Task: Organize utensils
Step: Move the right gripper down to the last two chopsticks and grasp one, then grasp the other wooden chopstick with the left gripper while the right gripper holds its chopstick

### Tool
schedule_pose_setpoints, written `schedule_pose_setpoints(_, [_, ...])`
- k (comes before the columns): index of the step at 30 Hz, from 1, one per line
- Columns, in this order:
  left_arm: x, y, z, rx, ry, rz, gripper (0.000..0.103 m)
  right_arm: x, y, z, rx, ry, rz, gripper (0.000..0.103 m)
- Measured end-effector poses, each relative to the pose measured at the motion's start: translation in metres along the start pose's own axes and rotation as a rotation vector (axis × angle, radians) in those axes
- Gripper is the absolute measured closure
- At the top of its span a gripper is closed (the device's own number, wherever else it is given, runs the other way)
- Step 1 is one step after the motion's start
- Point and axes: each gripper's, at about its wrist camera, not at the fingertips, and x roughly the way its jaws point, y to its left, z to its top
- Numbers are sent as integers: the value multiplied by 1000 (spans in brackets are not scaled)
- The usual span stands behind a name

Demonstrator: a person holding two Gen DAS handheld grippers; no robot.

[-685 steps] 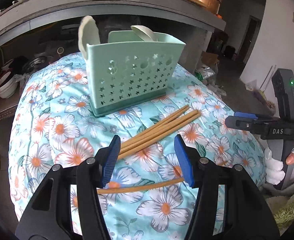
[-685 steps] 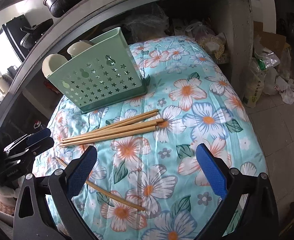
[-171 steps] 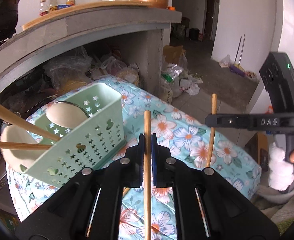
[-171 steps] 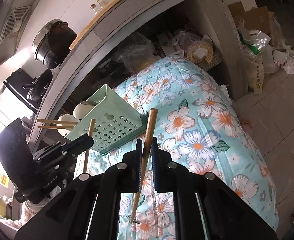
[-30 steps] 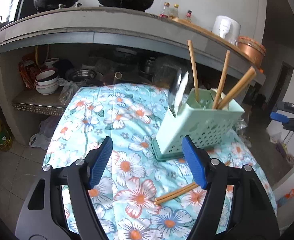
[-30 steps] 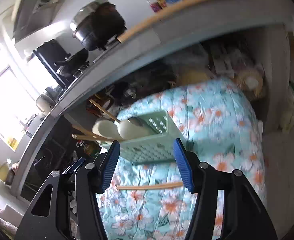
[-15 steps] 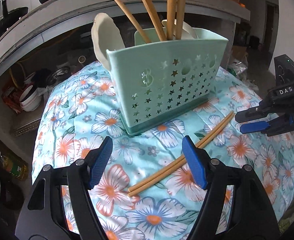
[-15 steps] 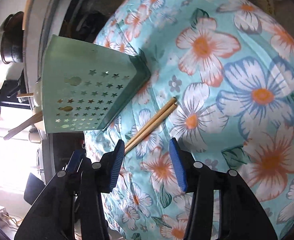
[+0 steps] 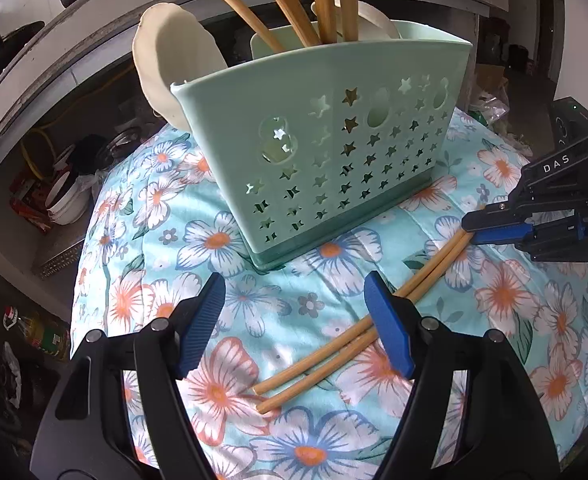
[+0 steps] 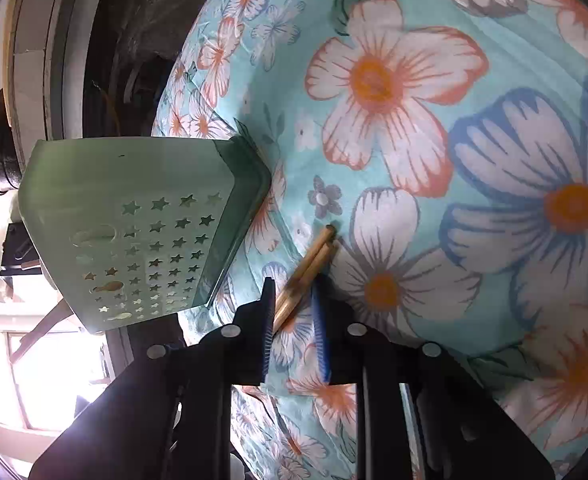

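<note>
Chopsticks [image 9: 336,338], 2 of them, lie side by side on the floral cloth [image 9: 222,392], in front of the green caddy [image 9: 334,160] and running diagonally from near my left claw [image 9: 294,320] up toward my right claw [image 10: 294,308]. Left claw: jaws spread wide, nothing between the pads; its right blue pad stands in front of the pair, and whether it touches them I cannot tell. Right claw: jaws closing around the far end of the 2 chopsticks, which sit between the blue pads [image 10: 320,320]; the left pad is at the wood, while a gap shows at the right pad. In the left view this claw [image 9: 472,230] meets the chopstick tips just beside the caddy's lower right corner. Caddy: upright on the cloth, star-punched front, holding 4 more chopsticks [image 9: 318,0] that lean out of the top, plus 2 white spoons [image 9: 174,52].
</note>
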Motion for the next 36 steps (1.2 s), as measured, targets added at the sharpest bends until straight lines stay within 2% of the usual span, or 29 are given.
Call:
schedule_pose_setpoints(9, [-4, -10, 7, 19, -7, 5, 35, -12, -4, -2, -21, 11, 15, 91])
schedule_pose_setpoints(14, [-5, -10, 7, 19, -6, -1, 35, -33, -14, -9, -25, 12, 11, 91])
schedule_pose_setpoints(24, [6, -9, 7, 22, -1, -36, 35, -77, -30, -7, -37, -79, -49, 90])
schedule_pose_setpoints(31, [19, -6, 7, 24, 23, -70, 35, -75, -33, -6, -20, -105, -67, 89])
schedule_pose_setpoints(36, [23, -7, 8, 28, 26, -80, 35, -65, -21, -8, -71, -134, -144, 81])
